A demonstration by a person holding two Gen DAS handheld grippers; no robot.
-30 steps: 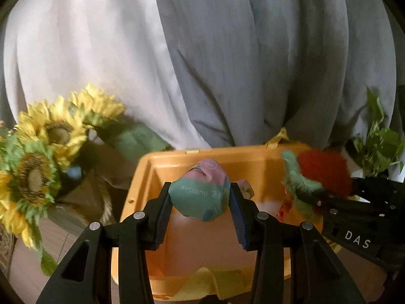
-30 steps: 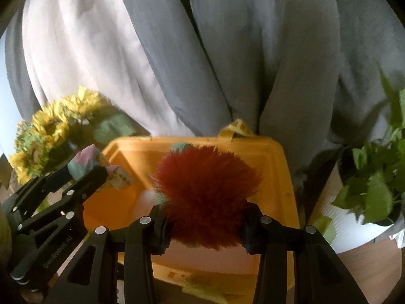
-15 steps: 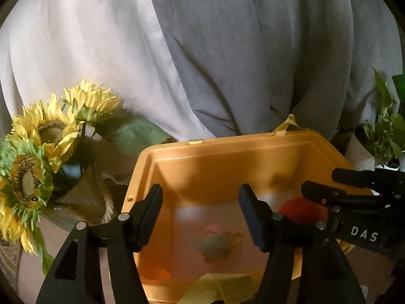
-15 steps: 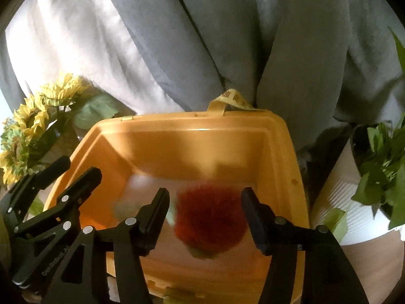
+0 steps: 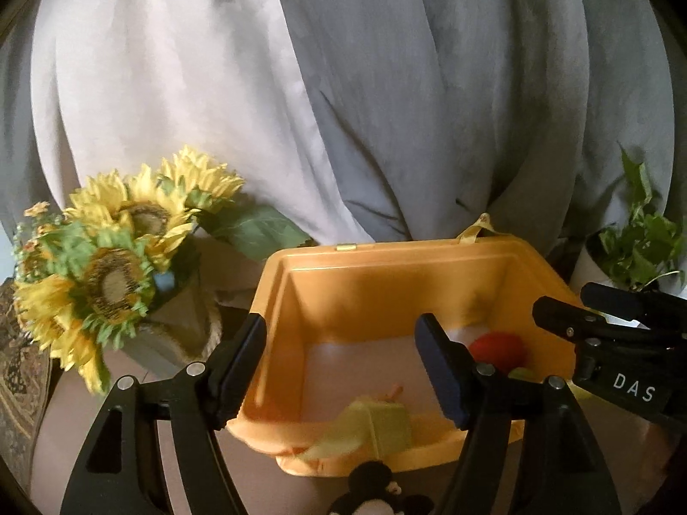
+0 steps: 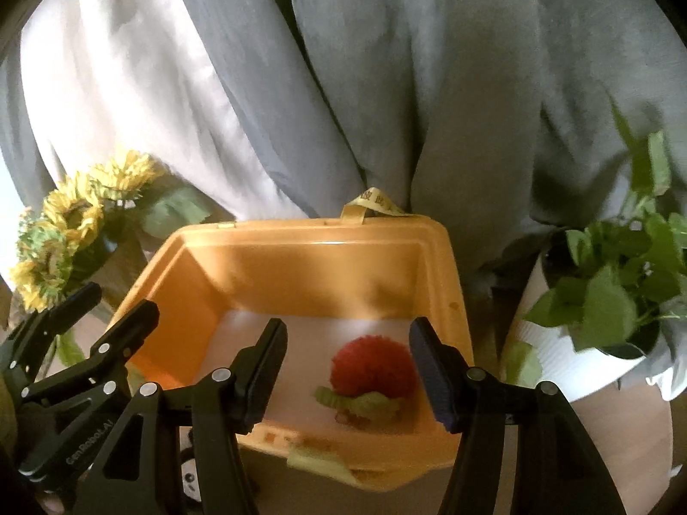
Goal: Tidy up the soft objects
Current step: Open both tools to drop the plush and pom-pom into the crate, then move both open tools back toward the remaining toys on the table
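Note:
An orange plastic bin (image 5: 386, 257) (image 6: 317, 236) stands open before both grippers. A red fluffy toy with green leaves (image 6: 371, 371) lies on the bin floor at the right; it also shows in the left wrist view (image 5: 496, 345). My left gripper (image 5: 341, 360) is open and empty above the bin's near left side. My right gripper (image 6: 348, 365) is open and empty above the red toy. The teal and pink soft toy is not visible in the bin. A small black and white plush (image 5: 373, 493) sits on the table just in front of the bin.
A sunflower bouquet (image 5: 111, 257) stands left of the bin. A potted green plant (image 6: 618, 283) in a white pot stands to the right. Grey and white curtains (image 5: 343, 86) hang behind. A yellow-green tag (image 5: 369, 425) drapes over the bin's near rim.
Both grippers opened and dropped their toys into the bin: the left let go of the teal and pink toy, the right the red fluffy toy. Both have drawn back a little.

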